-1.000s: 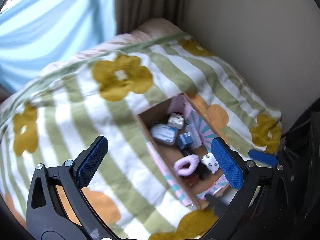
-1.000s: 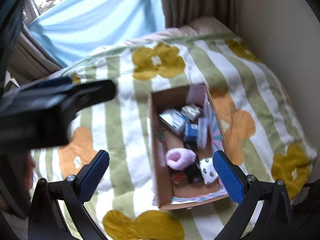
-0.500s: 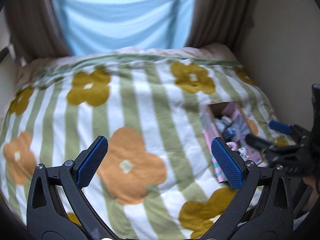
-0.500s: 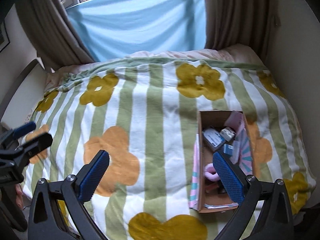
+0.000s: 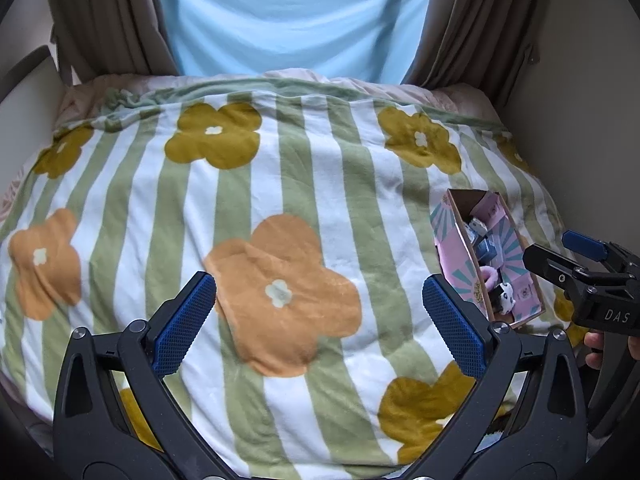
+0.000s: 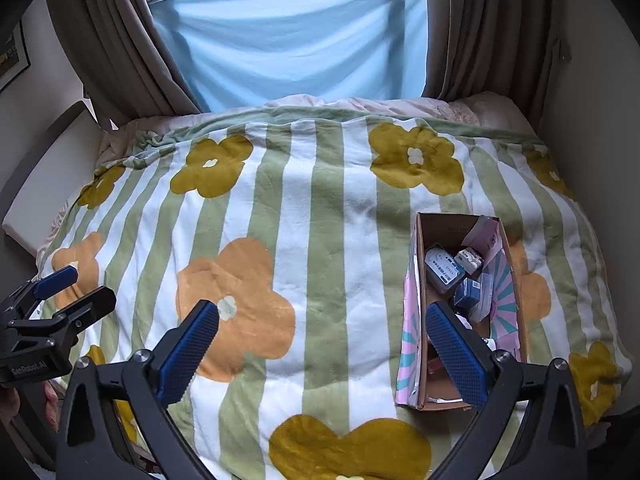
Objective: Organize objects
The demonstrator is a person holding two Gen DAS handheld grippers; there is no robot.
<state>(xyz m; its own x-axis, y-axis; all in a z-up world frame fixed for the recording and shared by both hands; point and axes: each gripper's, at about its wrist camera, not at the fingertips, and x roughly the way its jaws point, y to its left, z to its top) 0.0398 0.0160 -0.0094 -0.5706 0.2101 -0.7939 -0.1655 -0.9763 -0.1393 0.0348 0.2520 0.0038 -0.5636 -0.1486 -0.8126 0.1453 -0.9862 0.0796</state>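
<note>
Though flat on the blanket (image 6: 320,240), box (image 6: 420,280) lengthwise toward the window (image 6: 296,40).

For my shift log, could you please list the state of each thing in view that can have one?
Left gripper: open, empty.
Right gripper: open, empty.
Cardboard box: open-topped, on the blanket, holding small items.
Blanket: spread flat over the bed.
Curtains: drawn apart.

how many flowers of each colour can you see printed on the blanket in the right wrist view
Mustard flowers: 8, some cut off at the blanket edges
Orange flowers: 3, one partly behind the cardboard box
Total: 11
</note>
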